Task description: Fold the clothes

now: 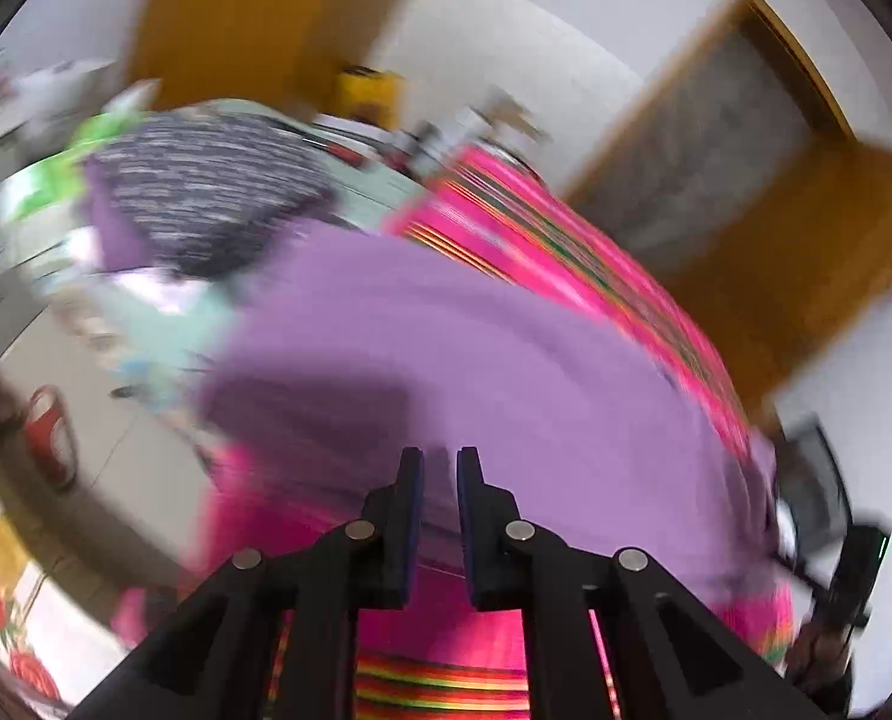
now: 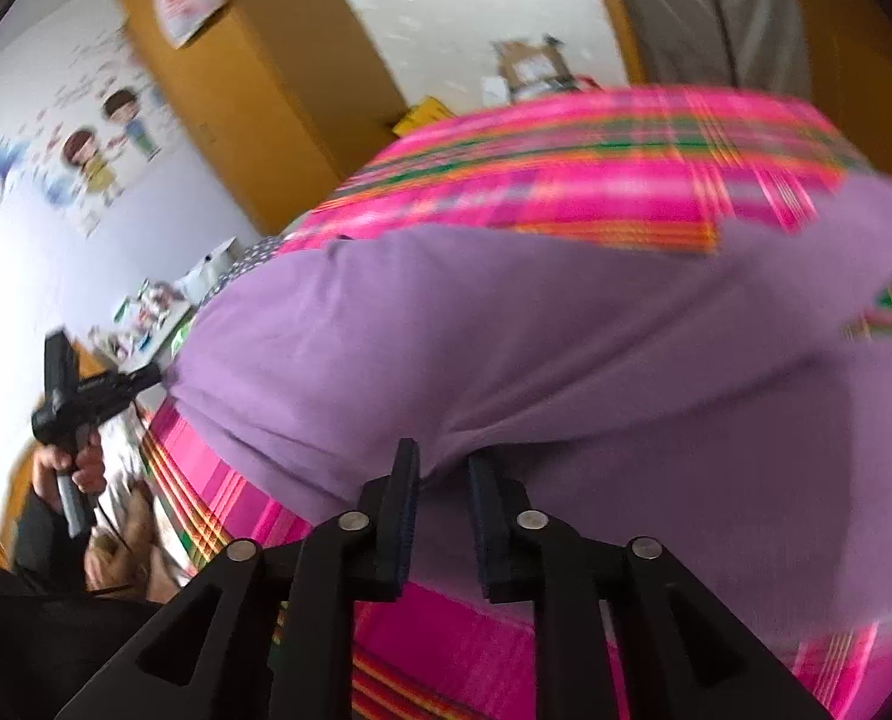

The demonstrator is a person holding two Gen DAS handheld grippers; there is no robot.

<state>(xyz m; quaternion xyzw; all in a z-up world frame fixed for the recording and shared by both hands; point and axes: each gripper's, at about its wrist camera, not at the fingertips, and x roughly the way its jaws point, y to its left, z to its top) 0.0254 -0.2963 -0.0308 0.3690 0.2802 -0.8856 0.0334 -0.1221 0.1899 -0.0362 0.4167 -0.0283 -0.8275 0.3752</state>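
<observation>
The right gripper (image 2: pixel 442 468) has its jaws parted, a bunched purple fold just ahead of the tips but not pinched. The left gripper (image 1: pixel 440 461) is also slightly parted and holds nothing. The purple garment (image 2: pixel 506 330) lies on the pink plaid cover (image 2: pixel 566 180). This looks like the pause between folds; next, each needs a fresh edge to pinch.
</observation>
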